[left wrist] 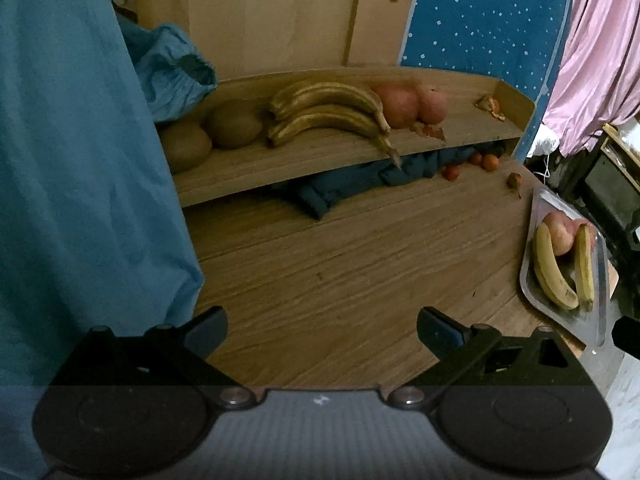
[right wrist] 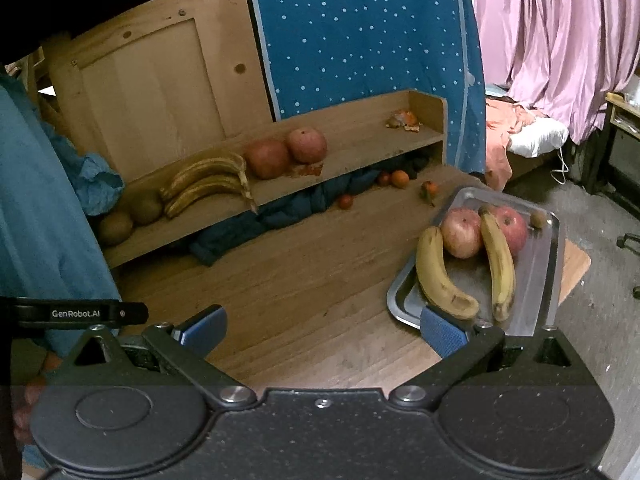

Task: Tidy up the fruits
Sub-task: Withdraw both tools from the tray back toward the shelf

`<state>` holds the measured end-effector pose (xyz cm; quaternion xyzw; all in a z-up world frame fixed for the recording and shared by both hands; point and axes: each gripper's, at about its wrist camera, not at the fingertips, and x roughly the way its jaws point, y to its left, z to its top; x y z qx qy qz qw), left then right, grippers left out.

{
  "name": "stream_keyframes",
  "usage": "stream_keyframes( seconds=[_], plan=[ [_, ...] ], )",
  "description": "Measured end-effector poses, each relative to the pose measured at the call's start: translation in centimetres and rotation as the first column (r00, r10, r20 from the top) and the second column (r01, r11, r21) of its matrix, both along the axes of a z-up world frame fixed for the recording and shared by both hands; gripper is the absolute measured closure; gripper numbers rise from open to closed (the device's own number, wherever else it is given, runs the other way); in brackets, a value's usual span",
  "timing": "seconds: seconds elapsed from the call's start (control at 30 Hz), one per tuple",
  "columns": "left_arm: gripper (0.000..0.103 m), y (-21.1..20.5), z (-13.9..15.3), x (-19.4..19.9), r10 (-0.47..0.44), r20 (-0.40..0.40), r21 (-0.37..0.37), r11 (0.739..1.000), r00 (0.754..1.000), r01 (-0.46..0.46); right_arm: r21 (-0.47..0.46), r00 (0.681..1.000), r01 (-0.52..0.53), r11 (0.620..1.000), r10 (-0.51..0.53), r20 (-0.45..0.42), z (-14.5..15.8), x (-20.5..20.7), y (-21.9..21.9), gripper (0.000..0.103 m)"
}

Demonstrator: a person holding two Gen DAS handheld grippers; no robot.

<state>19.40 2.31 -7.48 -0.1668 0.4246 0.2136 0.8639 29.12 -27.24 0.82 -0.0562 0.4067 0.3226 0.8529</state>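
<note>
On the wooden shelf (left wrist: 320, 156) (right wrist: 360, 148) lie two kiwis (left wrist: 234, 124) (right wrist: 146, 206), a bunch of brown bananas (left wrist: 328, 116) (right wrist: 208, 184) and two red apples (left wrist: 398, 106) (right wrist: 306, 144). A steel tray (right wrist: 536, 280) (left wrist: 600, 276) at the table's right edge holds two yellow bananas (right wrist: 438, 276) (left wrist: 552, 272), two apples (right wrist: 462, 232) (left wrist: 560, 234) and a small kiwi (right wrist: 538, 218). My left gripper (left wrist: 322, 332) hangs open over the bare table, nothing in it. My right gripper (right wrist: 322, 330) is open too, its right finger near the tray's front corner.
Blue cloth (left wrist: 80, 160) fills the left side. A dark garment (right wrist: 260, 220) is stuffed under the shelf, with small orange fruits (right wrist: 400, 179) (left wrist: 490, 162) beside it on the wooden table (left wrist: 340, 272). Peel scraps (right wrist: 402, 119) lie at the shelf's right end. Floor lies beyond the tray.
</note>
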Motion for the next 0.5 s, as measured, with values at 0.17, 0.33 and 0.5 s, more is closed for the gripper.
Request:
stream_keyframes(
  seconds=[0.17, 0.33, 0.5],
  plan=[
    [0.000, -0.1, 0.0, 1.4, 0.016, 0.000, 0.002, 1.000, 1.000, -0.016, 0.005, 1.000, -0.012, 1.000, 0.012, 0.003, -0.3, 2.0, 0.6, 0.001],
    [0.000, -0.2, -0.2, 4.0, 0.046, -0.004, 0.007, 0.999, 0.999, -0.046, 0.006, 0.999, -0.051, 0.999, 0.051, -0.008, -1.6, 5.1, 1.4, 0.001],
    [0.000, -0.7, -1.0, 7.8, 0.101, -0.045, 0.003, 0.995, 0.994, -0.101, 0.000, 0.996, -0.083, 0.997, 0.083, -0.037, -3.1, 10.3, 2.0, 0.001]
  ],
)
